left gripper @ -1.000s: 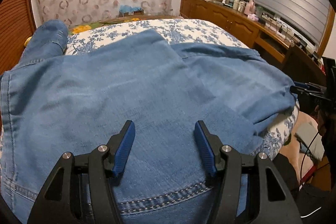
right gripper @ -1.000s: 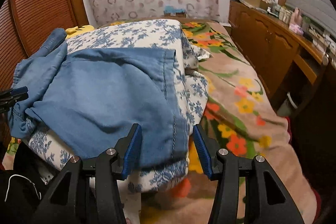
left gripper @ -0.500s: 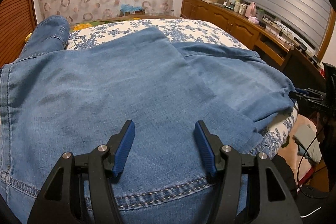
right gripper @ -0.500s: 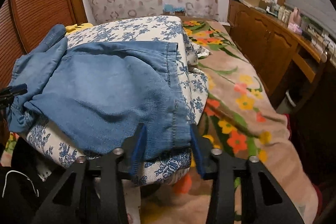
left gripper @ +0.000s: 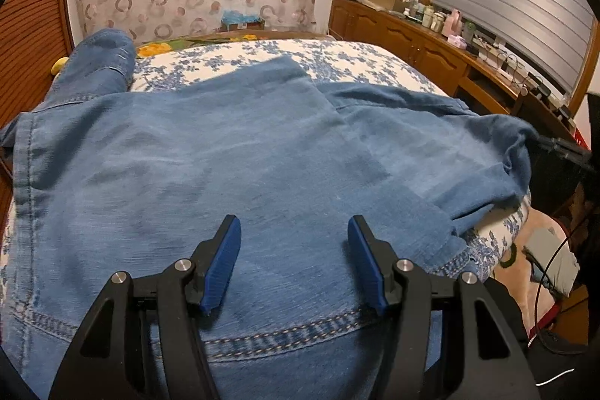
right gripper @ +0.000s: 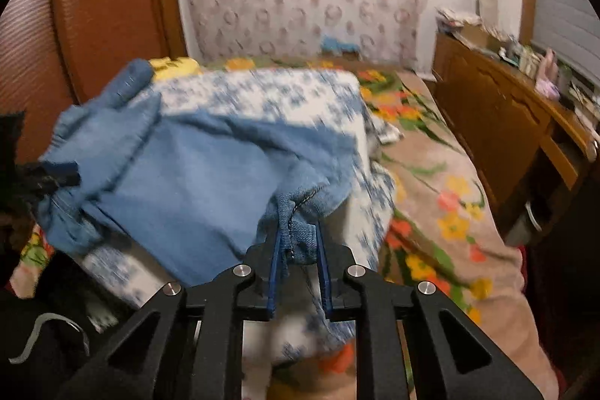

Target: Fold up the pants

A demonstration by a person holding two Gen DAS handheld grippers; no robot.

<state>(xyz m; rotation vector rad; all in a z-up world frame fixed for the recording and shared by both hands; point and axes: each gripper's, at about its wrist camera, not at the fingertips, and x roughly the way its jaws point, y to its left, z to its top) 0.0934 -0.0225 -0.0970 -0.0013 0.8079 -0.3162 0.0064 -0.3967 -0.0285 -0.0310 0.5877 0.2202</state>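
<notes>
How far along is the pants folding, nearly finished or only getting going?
Only getting going. Done: the jeans lie spread over the blue-flowered quilt, one leg already overlapping the other. In hand: the right gripper has pinched the hem and is lifting it. The left gripper hangs open above the waistband, holding nothing. Left: folding the legs up toward the waist.

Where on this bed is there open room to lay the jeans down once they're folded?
The flowered blanket, between the blue-and-white quilt and the wooden cabinets, lies bare. A quilt strip behind the jeans is also free. The cabinet top is cluttered.
</notes>
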